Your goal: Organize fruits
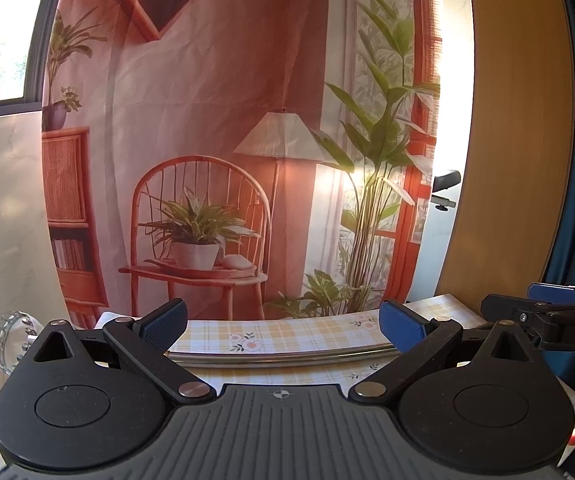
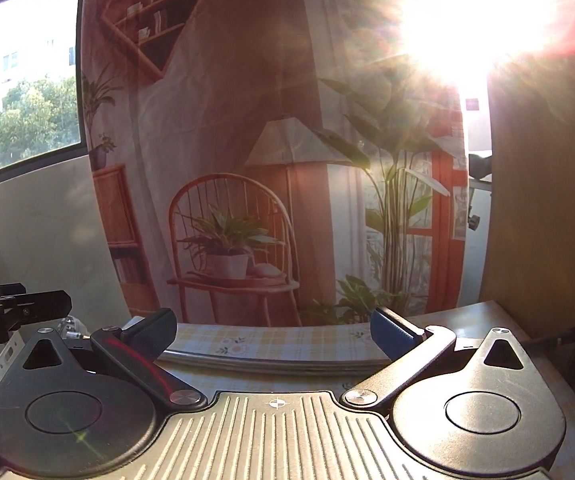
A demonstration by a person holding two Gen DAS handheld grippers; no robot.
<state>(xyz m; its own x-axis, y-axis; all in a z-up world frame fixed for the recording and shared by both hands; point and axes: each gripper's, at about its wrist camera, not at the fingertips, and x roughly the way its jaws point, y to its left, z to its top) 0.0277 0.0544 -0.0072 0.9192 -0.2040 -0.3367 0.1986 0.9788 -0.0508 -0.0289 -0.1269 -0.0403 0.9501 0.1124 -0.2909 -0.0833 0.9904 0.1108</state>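
Observation:
No fruit shows in either view. My left gripper [image 1: 283, 328] is open, its blue pads wide apart with nothing between them, held low over a table with a yellow checked floral cloth [image 1: 287, 334]. My right gripper [image 2: 273, 332] is also open and empty above the same cloth [image 2: 271, 340]. The right gripper's fingers [image 1: 543, 308] reach into the left wrist view at the right edge. At the left edge of the right wrist view sits the left gripper's body [image 2: 15, 304]. A metal rim [image 1: 283, 358] curves across the cloth just beyond the left fingers.
A printed backdrop [image 1: 227, 140] of a chair, lamp and plants hangs right behind the table. A clear glass dish with a toothed rim [image 1: 15, 332] sits at the far left. A wooden panel [image 1: 515, 140] stands on the right. Strong sun glare [image 2: 479, 12] washes out the upper right.

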